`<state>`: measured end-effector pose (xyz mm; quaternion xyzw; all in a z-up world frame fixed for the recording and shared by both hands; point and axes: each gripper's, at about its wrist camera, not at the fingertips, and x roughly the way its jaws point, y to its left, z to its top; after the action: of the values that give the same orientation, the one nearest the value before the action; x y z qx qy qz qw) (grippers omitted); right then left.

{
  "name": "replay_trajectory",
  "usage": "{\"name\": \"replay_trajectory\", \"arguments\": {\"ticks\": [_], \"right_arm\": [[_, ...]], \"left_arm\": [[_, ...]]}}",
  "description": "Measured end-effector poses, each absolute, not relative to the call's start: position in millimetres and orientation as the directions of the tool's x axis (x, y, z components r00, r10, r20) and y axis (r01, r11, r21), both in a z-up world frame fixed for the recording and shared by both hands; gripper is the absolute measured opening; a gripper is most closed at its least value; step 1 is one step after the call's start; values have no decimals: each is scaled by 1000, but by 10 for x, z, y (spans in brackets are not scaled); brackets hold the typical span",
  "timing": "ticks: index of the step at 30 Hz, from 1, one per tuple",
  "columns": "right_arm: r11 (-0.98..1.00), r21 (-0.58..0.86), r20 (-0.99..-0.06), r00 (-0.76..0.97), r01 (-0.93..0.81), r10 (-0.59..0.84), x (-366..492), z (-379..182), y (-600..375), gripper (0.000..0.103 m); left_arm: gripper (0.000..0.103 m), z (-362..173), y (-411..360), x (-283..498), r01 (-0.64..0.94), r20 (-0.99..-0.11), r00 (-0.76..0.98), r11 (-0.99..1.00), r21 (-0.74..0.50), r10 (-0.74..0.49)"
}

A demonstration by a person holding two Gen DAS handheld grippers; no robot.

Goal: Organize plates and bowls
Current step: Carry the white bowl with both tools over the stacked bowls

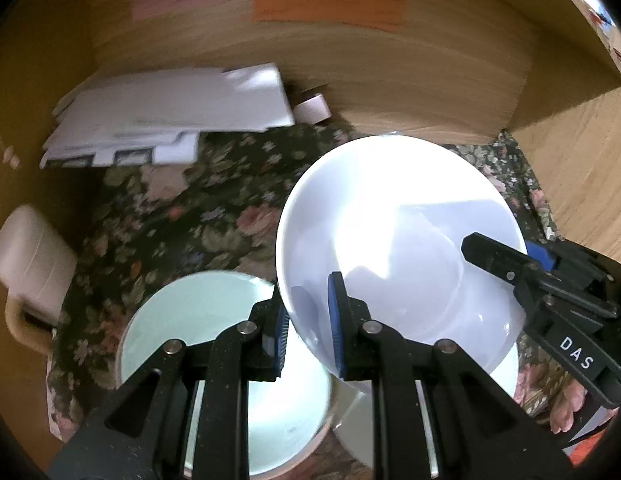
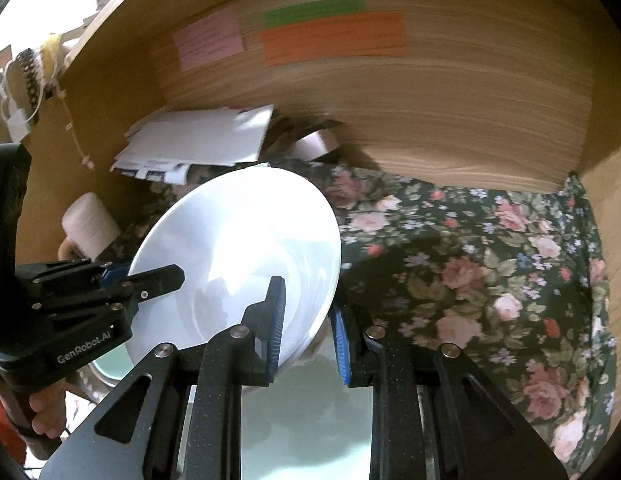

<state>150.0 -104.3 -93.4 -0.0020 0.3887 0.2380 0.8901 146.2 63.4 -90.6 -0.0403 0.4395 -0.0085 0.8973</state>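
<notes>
Desk alcove: you are working inside a wooden alcove draped with a floral cloth; papers are lying at the back, well apart from the dishes.
White plate: you are carrying a wide, glossy white plate in the air, tilted, above the cloth and over the pale green dishes; it is catching hard glare, so its surface is probably slick.
Green bowl: a pale green bowl is sitting on the cloth just under the plate's near edge, likely the stacking spot.
Left gripper: your left gripper is clamping the plate's rim, jaws closed on it.
Right gripper: your right gripper is pinching the opposite rim, likewise closed on the plate.
Step in hand: you are transporting the plate with both hands.
Doing it well: keep both grips level with each other, avoid twisting the rim between them, and lower it flat before either grip is loosened.
</notes>
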Motion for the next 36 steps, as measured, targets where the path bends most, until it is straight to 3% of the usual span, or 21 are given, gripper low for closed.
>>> {"name": "replay_trajectory", "arguments": {"ticks": [36], "right_arm": [[780, 194, -753, 419, -594, 507, 1352, -1225, 48, 20]], "left_arm": [[18, -1069, 1668, 936, -200, -809, 587, 974, -102, 36]]}}
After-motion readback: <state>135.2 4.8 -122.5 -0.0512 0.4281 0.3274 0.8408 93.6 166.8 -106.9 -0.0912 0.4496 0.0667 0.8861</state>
